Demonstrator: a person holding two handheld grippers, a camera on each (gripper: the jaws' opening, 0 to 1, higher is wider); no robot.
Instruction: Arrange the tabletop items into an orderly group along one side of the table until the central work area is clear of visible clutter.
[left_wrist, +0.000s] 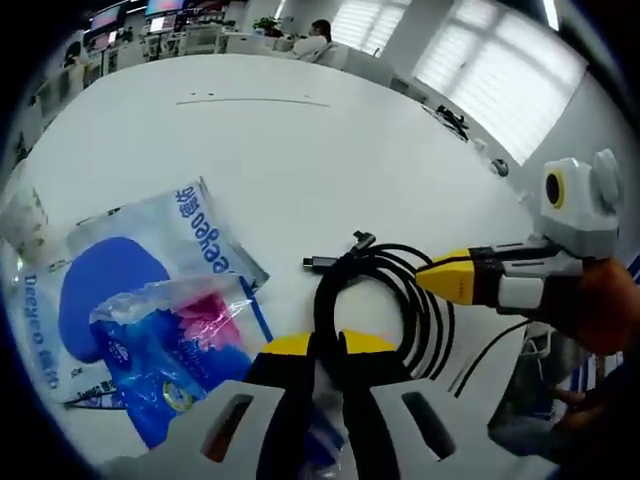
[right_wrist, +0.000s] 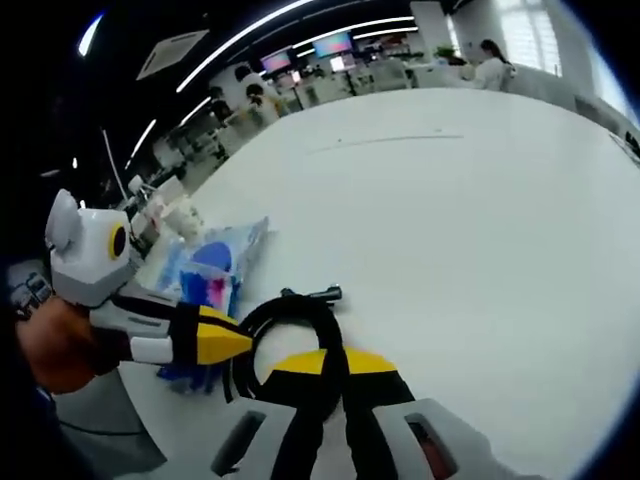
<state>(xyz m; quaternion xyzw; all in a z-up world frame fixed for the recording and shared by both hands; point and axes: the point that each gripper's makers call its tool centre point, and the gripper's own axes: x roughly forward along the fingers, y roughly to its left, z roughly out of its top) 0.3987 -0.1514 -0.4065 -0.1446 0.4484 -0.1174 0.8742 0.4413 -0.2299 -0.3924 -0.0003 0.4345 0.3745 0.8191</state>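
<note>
While both grippers, left (left_wrist: 327, 345) and right (right_wrist: 335, 362), pinch the coiled black cable (left_wrist: 375, 290), it needs carrying beside the blue plastic bags (left_wrist: 150, 300) near the table edge.

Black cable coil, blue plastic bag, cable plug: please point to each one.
black cable coil (left_wrist: 425, 300), left gripper view, on its right loops
blue plastic bag (left_wrist: 110, 280), left gripper view, on its dark blue print
cable plug (right_wrist: 325, 294), right gripper view, on its metal end

Blue plastic bags (left_wrist: 150, 300) partly hidden behind left claw (left_wrist: 327, 345), label print perhaps too blurred to read
</note>
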